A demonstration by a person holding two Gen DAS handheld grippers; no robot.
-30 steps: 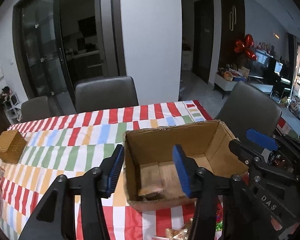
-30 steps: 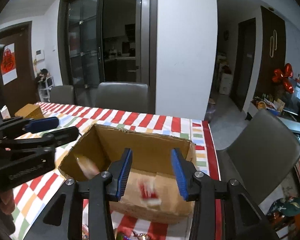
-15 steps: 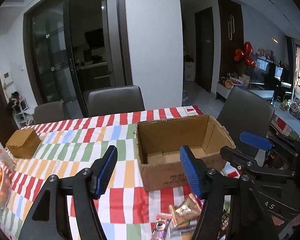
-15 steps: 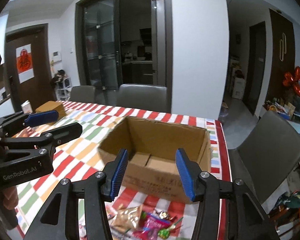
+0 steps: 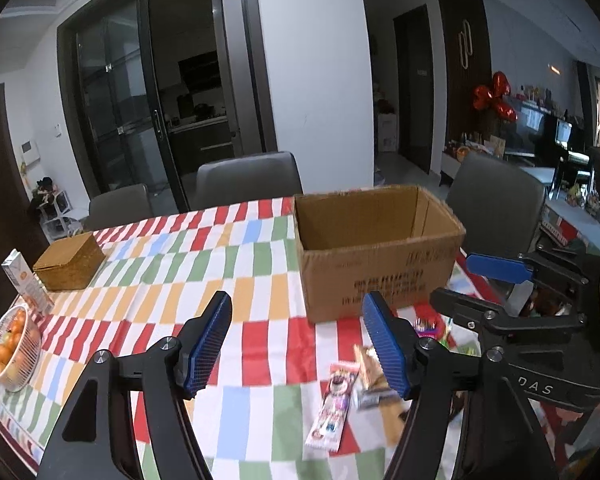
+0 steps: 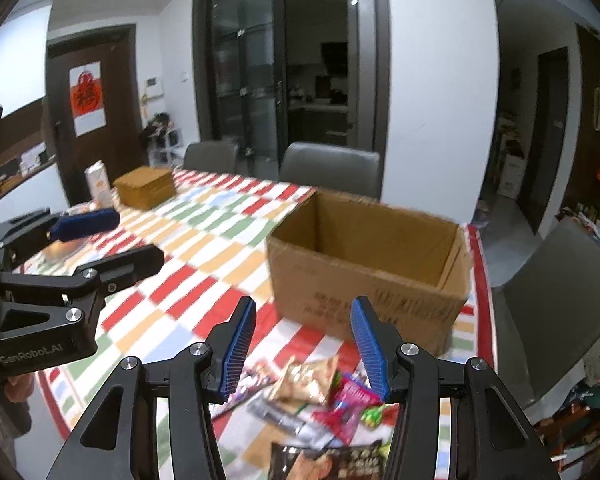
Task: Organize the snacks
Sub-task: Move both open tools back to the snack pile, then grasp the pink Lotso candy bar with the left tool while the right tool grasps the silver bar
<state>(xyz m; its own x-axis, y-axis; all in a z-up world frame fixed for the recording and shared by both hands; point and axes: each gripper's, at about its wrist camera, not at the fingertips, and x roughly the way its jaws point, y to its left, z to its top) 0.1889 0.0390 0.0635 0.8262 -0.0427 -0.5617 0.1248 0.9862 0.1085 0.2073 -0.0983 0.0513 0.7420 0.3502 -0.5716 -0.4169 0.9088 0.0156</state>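
An open cardboard box [image 5: 380, 256] stands on the striped tablecloth [image 5: 220, 264]; it also shows in the right wrist view [image 6: 364, 276]. Several snack packets lie in front of it: a long pink-and-white packet [image 5: 332, 404], a gold packet [image 6: 306, 378], a pink packet [image 6: 350, 398] and a dark packet [image 6: 328, 460]. My left gripper [image 5: 300, 344] is open and empty above the cloth, left of the snacks. My right gripper [image 6: 304, 344] is open and empty above the snack pile. Each gripper shows in the other's view, the right [image 5: 492, 280] and the left [image 6: 100, 240].
A woven box [image 5: 70, 256], a carton [image 5: 26, 284] and a wire bowl of oranges [image 5: 12, 348] sit at the table's left end. Grey chairs [image 5: 248, 178] stand at the far side and one [image 6: 556, 296] at the right end.
Both grippers have pulled back from over the box toward the near table edge. The snack pile in front of the box has come into view.
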